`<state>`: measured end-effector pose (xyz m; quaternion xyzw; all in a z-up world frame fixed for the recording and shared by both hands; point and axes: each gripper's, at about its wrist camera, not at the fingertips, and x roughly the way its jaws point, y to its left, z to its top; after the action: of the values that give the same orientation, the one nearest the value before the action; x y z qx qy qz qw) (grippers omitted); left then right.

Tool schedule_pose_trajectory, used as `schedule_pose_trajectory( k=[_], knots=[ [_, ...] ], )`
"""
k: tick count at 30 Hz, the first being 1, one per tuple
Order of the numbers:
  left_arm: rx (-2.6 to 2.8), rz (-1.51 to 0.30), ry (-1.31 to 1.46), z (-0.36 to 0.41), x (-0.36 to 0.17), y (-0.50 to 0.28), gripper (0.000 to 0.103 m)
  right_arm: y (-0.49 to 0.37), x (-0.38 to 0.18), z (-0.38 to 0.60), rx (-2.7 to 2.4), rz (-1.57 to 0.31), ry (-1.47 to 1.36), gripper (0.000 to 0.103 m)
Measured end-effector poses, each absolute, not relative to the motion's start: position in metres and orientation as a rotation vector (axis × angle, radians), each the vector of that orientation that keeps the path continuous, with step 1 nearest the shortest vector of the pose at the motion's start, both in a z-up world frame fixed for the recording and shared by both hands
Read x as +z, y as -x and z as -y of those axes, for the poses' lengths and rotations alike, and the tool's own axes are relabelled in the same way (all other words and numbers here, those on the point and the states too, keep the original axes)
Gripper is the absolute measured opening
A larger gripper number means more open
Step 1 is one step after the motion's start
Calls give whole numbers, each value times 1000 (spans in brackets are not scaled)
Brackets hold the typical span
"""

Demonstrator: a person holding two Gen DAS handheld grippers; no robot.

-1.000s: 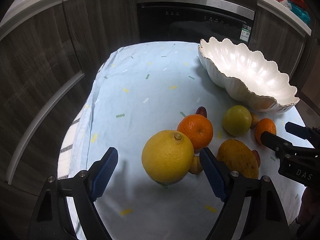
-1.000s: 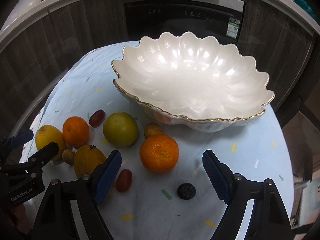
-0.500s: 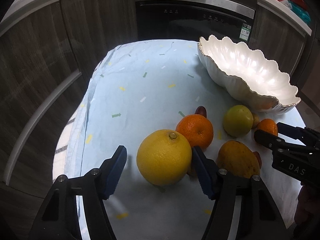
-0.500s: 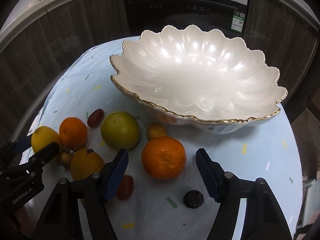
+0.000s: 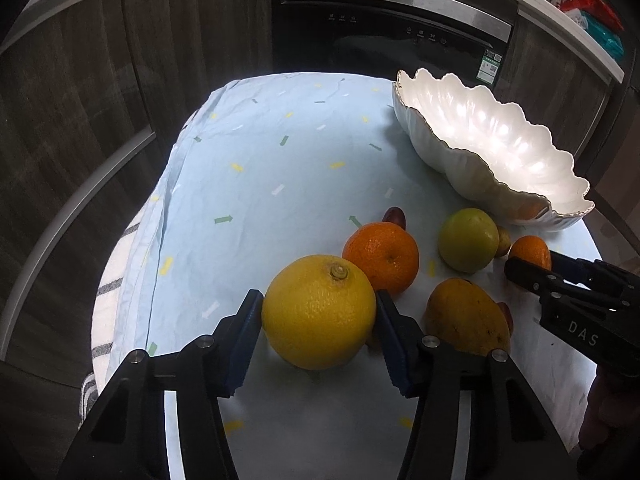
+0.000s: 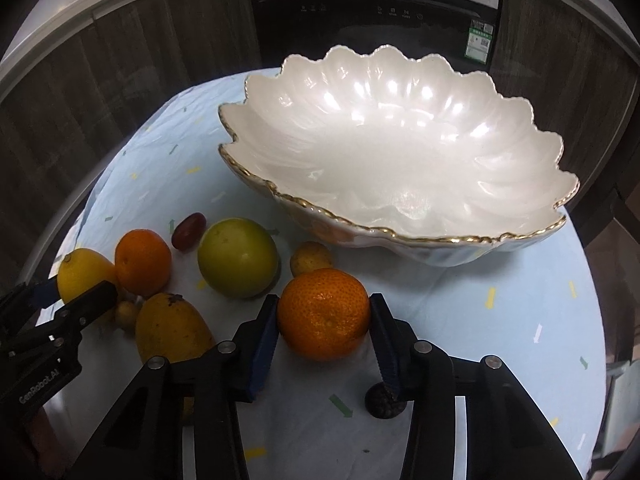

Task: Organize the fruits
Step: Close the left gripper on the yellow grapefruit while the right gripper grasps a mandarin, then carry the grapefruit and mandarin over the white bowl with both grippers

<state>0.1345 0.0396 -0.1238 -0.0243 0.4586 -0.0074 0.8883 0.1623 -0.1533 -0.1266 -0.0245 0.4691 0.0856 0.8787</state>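
A big yellow citrus (image 5: 318,312) sits on the light blue cloth (image 5: 280,160). My left gripper (image 5: 318,300) has its blue pads against both sides of it, and the jaws are closing. To the right, my right gripper (image 6: 324,304) holds an orange (image 6: 323,314) between its pads, jaws likewise closing on it. Both fruits rest on the cloth. A white scalloped bowl with a gold rim (image 6: 360,228) stands empty just behind the orange. In the left wrist view the bowl (image 5: 496,178) is at the far right.
Loose on the cloth lie a green fruit (image 6: 238,258), a second orange (image 6: 143,262), a mango (image 6: 170,328), a red grape (image 6: 189,230), a small yellow fruit (image 6: 311,258) and a dark one (image 6: 384,404). A black oven (image 5: 380,40) and dark cabinets stand behind the round table.
Both grippers' jaws have narrowed from wide apart until the pads meet their fruit: the left on the yellow citrus, the right on the orange. The right gripper edged towards the bowl.
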Motion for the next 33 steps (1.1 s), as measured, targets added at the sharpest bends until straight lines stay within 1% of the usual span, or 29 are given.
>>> schedule_pose_trajectory(
  k=[9,20,33],
  knots=[
    [-6,-916,24,-39,-111,-118,54,-150,-110,155,192,-944,49,44],
    [-19,-851,-18,-29,-81,-101,54,-133,-82,167,184,-885,20,44],
    [-99,-821,-45,-2,-50,-112,54,-129,-57,195,153,-823,-29,44]
  ],
)
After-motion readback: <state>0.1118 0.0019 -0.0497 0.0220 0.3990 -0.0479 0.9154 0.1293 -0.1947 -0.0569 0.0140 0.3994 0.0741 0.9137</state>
